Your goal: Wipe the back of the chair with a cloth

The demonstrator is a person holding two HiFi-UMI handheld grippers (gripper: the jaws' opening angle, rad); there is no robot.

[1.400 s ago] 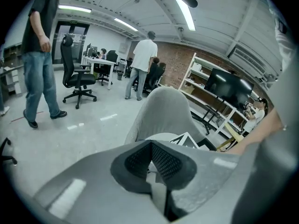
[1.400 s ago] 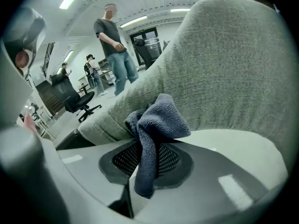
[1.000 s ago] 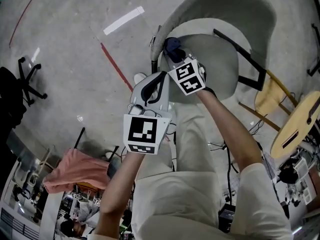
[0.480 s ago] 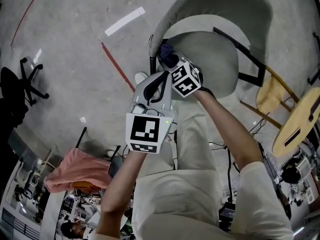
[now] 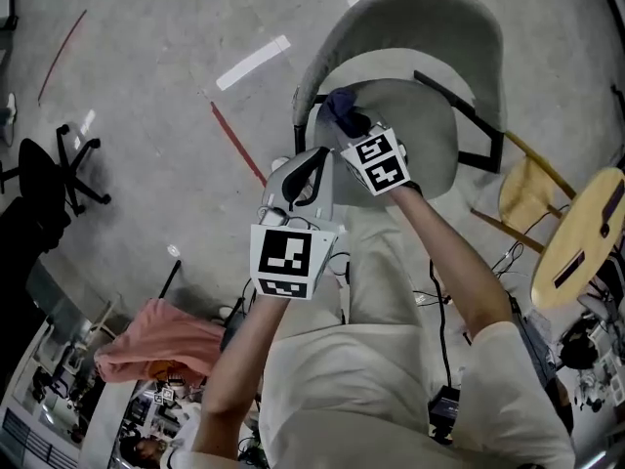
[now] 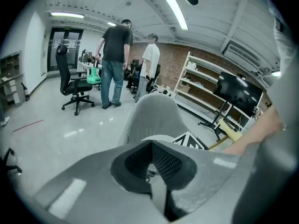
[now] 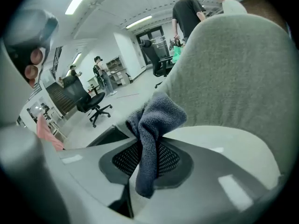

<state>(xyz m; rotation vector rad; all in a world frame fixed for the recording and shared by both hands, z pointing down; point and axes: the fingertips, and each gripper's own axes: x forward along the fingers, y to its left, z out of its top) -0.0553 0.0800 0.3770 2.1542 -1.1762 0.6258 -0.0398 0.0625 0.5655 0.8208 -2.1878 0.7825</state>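
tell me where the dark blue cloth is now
Pinched in the right tongs, the dark blue knitted cloth sits by the grey fabric chair backrest, at upper centre of the head view.

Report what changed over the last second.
The right gripper, shut on the cloth, slid it slightly along the lower left of the chair back, toward the middle. Nothing was grasped or released. The left gripper stayed shut and empty, held short of the chair.

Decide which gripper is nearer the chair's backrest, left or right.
Right. The right gripper, shut on the cloth, is over the seat close to the backrest. The left gripper, shut and empty, sits back by the seat's front edge.
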